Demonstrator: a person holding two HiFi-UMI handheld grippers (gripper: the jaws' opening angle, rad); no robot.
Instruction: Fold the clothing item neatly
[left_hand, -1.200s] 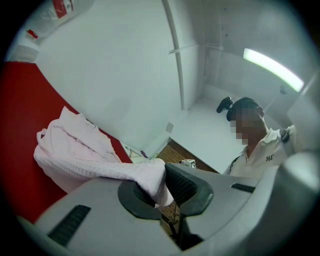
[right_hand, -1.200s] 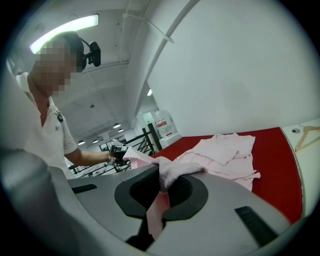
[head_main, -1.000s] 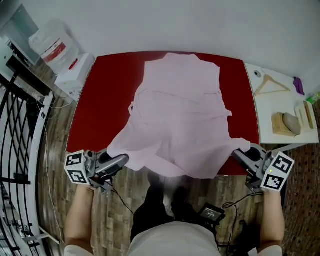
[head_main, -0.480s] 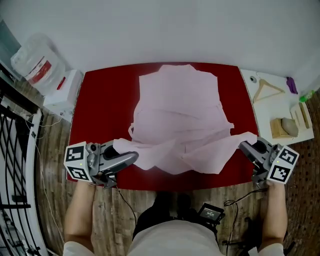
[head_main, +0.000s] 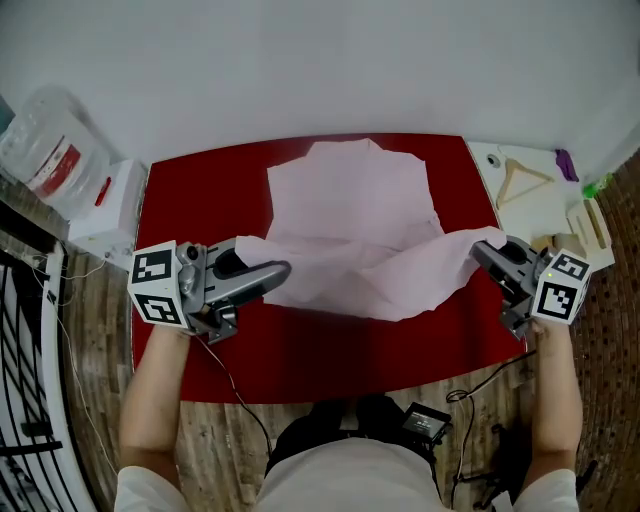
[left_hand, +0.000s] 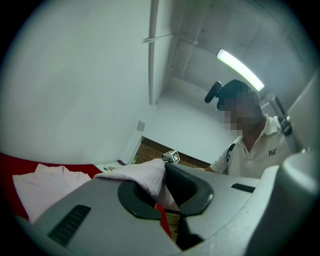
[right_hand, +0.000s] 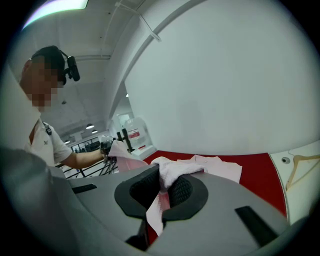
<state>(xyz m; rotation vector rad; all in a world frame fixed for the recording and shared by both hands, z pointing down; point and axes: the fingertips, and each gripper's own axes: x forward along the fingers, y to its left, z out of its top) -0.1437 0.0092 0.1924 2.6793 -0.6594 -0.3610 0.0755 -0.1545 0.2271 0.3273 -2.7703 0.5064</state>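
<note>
near strip of the red surface (head_main: 300, 345) is bare. left tool (head_main: 283, 270) and right tool (head_main: 478, 252) are each clamped tight on a near hem corner of the pale pink shirt (head_main: 350, 195), with the hem slung between them. the shirt's long axis runs straight away from both tools, collar at the far edge; both hands look equally near. next move likely carries hem toward collar. clear plastic jug (head_main: 38, 150) far left, contents unclear.

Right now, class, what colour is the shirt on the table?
The shirt is pale pink, clearest in the head view.
</note>
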